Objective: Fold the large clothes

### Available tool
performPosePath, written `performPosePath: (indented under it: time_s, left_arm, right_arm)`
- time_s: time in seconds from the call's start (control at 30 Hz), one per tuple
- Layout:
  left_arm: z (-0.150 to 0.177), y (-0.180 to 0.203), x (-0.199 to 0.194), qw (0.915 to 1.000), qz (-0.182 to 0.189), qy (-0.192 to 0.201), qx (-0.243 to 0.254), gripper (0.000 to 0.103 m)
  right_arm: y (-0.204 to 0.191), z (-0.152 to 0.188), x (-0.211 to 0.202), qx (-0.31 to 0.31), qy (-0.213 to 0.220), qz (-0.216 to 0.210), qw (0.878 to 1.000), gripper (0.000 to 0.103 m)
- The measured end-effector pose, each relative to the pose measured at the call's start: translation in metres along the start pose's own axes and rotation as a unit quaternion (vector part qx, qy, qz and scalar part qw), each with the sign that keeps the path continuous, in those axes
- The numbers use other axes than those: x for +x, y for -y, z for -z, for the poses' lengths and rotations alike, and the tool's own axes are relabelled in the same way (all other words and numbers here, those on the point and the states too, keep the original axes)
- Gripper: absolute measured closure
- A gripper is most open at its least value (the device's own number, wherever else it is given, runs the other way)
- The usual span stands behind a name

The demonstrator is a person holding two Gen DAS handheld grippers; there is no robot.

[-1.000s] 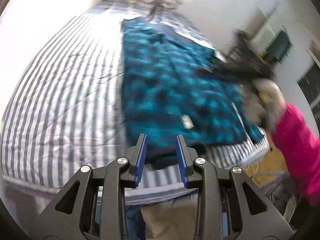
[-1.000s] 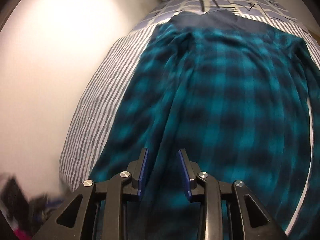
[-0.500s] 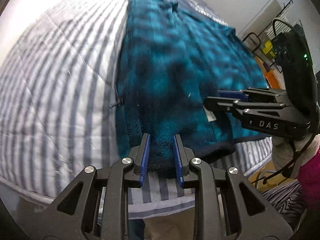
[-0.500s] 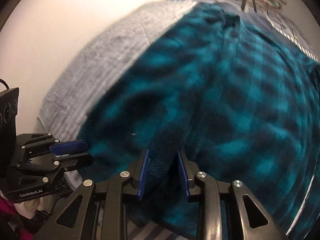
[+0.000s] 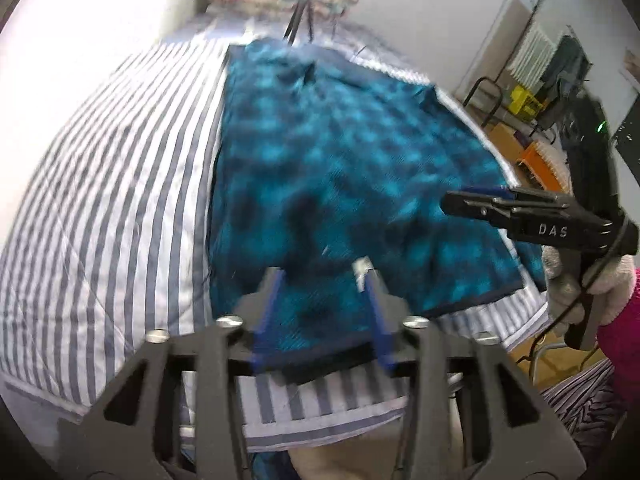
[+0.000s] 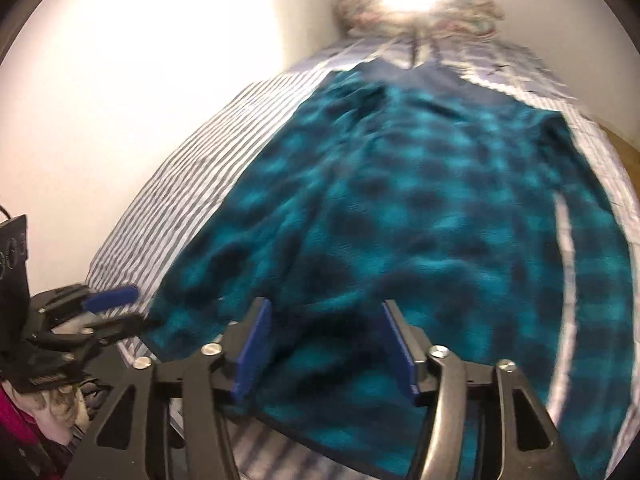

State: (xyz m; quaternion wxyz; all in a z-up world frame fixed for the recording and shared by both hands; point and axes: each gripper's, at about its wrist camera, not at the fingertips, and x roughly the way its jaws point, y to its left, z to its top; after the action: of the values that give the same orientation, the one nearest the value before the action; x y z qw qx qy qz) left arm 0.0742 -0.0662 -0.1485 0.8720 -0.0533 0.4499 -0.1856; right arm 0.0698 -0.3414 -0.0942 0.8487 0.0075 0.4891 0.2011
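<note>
A large teal and black plaid fleece garment [image 5: 344,168] lies spread on the striped bed; it also shows in the right wrist view [image 6: 440,216]. My left gripper [image 5: 322,280] is open over the garment's near hem, left side. My right gripper [image 6: 326,312] is open over the near hem further right. The right gripper also shows from the side in the left wrist view [image 5: 472,200]. The left gripper shows in the right wrist view [image 6: 116,308] at the hem's left corner. Neither holds cloth.
The bed has a blue and white striped cover [image 5: 112,208]. A white wall [image 6: 120,100] runs along its left side. A patterned pillow [image 6: 420,16] lies at the head. Chairs, boxes and a radiator [image 5: 532,64] stand to the right.
Both grippers were shut on the garment's hem and have now opened wide, letting it go. The cloth has settled flat on the bed.
</note>
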Motion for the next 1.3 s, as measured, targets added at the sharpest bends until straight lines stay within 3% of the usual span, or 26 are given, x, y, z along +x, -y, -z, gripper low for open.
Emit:
performPosePath:
  time_s: [0.13, 0.23, 0.47, 0.67, 0.87, 0.97, 1.0, 1.07, 1.1, 1.17, 1.3]
  left_arm:
    - [-0.015, 0.015, -0.009, 0.9996, 0.017, 0.012, 0.019, 0.053]
    - [-0.025, 0.024, -0.009, 0.9989, 0.033, 0.009, 0.032, 0.053]
    - [-0.051, 0.036, 0.006, 0.9975, 0.058, 0.001, 0.042, 0.053]
    - [-0.06, 0.033, 0.022, 0.9969, 0.065, -0.002, 0.045, 0.053]
    - [-0.057, 0.024, 0.04, 0.997, 0.069, -0.014, 0.032, 0.053]
    - [-0.059, 0.021, 0.045, 0.9969, 0.074, -0.015, 0.019, 0.053]
    - [-0.06, 0.021, 0.045, 0.9969, 0.076, -0.014, 0.018, 0.053]
    - [-0.062, 0.022, 0.044, 0.997, 0.073, -0.01, 0.021, 0.053]
    - [-0.063, 0.023, 0.043, 0.9969, 0.075, -0.008, 0.022, 0.053]
    - [-0.064, 0.026, 0.043, 0.9967, 0.077, -0.007, 0.025, 0.053]
    - [-0.064, 0.036, 0.041, 0.9959, 0.08, -0.005, 0.043, 0.053]
  right_arm:
    - [0.039, 0.011, -0.039, 0.015, 0.001, 0.034, 0.999, 0.034]
    - [0.079, 0.022, -0.069, 0.06, 0.008, 0.045, 0.997, 0.034]
    - [0.186, 0.056, -0.11, 0.196, 0.027, 0.082, 0.977, 0.034]
    - [0.252, 0.082, -0.102, 0.28, 0.015, 0.098, 0.955, 0.035]
    - [0.275, 0.091, -0.081, 0.293, -0.019, 0.13, 0.947, 0.035]
    - [0.281, 0.094, -0.071, 0.304, -0.03, 0.118, 0.945, 0.036]
    - [0.281, 0.094, -0.069, 0.305, -0.033, 0.113, 0.945, 0.039]
    - [0.28, 0.095, -0.061, 0.304, -0.051, 0.095, 0.947, 0.073]
    - [0.278, 0.095, -0.059, 0.304, -0.056, 0.092, 0.947, 0.077]
    - [0.272, 0.092, -0.061, 0.298, -0.054, 0.095, 0.948, 0.099]
    - [0.256, 0.079, -0.083, 0.292, -0.013, 0.082, 0.953, 0.103]
